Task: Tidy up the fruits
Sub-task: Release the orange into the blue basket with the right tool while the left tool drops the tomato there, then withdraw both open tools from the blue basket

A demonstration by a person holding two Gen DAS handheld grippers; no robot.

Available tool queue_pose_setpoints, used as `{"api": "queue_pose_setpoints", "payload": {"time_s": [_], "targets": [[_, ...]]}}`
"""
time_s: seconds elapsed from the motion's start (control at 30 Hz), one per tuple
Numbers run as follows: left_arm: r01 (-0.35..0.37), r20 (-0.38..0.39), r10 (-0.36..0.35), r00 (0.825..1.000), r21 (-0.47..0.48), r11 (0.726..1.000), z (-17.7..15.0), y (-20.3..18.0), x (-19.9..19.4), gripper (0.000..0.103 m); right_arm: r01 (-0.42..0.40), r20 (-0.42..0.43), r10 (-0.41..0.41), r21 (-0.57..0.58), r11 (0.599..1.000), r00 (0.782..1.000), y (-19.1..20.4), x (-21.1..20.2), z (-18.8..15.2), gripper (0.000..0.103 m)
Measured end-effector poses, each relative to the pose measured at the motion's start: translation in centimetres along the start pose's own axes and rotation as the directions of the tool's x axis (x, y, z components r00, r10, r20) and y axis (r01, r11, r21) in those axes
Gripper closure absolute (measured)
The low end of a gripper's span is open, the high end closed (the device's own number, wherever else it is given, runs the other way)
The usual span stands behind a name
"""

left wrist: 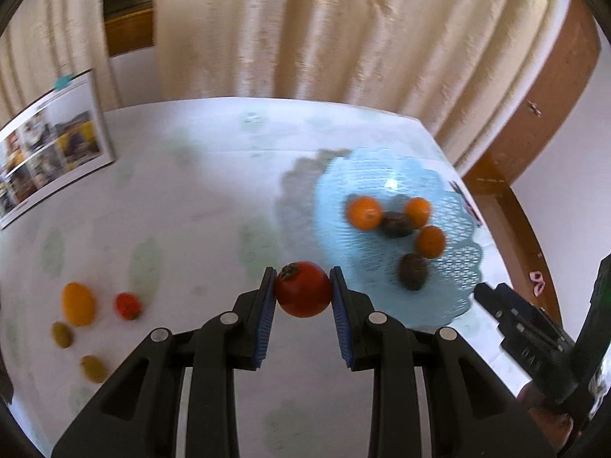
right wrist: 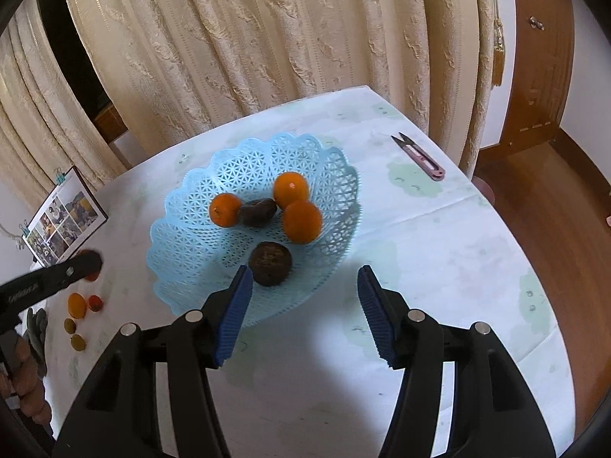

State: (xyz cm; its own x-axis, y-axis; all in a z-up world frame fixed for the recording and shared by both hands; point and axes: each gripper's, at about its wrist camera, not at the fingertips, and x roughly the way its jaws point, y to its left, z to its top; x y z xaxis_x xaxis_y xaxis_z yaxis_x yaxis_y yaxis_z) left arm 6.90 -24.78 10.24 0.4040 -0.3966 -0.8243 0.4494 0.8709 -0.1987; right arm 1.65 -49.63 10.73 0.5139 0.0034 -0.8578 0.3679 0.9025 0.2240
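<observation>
My left gripper (left wrist: 303,284) is shut on a red tomato (left wrist: 303,290) and holds it above the table, just left of the light blue lattice basket (left wrist: 450,267). The basket (right wrist: 191,229) holds three oranges (right wrist: 301,221) and two dark brown fruits (right wrist: 270,263). My right gripper (right wrist: 305,286) is open and empty over the basket's near rim. On the table's left lie an orange fruit (left wrist: 78,303), a small red fruit (left wrist: 128,305) and two small green-yellow fruits (left wrist: 62,334). The left gripper also shows at the left of the right wrist view (right wrist: 89,265).
A photo board (left wrist: 49,145) leans at the table's far left. Pink thread snips (right wrist: 418,156) lie at the table's far right. Cream curtains hang behind the table. A wooden door and floor are to the right.
</observation>
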Motion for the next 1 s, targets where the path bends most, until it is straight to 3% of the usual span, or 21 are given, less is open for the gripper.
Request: {"api": "queue_pose_setpoints", "payload": {"time_s": [0.33,0.37,0.43,0.47,0.7,1.0], "targets": [[0.046,-0.04,-0.043,0.998,0.065,0.997,1.1,-4.5,3.2,0.073,0.004,-0.018,-0.004,0.006,1.0,1.0,-1.4,0.1,-0.4,0.044],[0.048,-0.045,-0.045,0.998,0.064,0.997,1.1,-4.6,3.3,0.07,0.004,-0.019,-0.004,0.007,1.0,1.0,-1.4,0.1,-0.4,0.044],[0.039,-0.043,-0.036,0.998,0.058,0.998,1.2,-4.7,3.5,0.037,0.004,-0.02,-0.003,0.007,1.0,1.0,-1.5,0.2,-0.3,0.044],[0.032,-0.03,-0.031,0.999,0.053,0.998,1.2,-4.5,3.3,0.036,0.003,-0.019,-0.003,0.008,1.0,1.0,-1.5,0.2,-0.3,0.044],[-0.012,-0.025,0.013,1.0,0.023,1.0,1.4,-2.4,2.9,0.036,-0.012,-0.014,0.012,-0.003,1.0,1.0,-0.4,0.6,0.0,0.04],[-0.077,-0.022,0.077,0.997,-0.034,0.996,0.1,2.4,1.3,0.036,-0.066,-0.018,0.064,-0.087,0.994,0.998,4.2,1.1,-0.2,0.04]]}}
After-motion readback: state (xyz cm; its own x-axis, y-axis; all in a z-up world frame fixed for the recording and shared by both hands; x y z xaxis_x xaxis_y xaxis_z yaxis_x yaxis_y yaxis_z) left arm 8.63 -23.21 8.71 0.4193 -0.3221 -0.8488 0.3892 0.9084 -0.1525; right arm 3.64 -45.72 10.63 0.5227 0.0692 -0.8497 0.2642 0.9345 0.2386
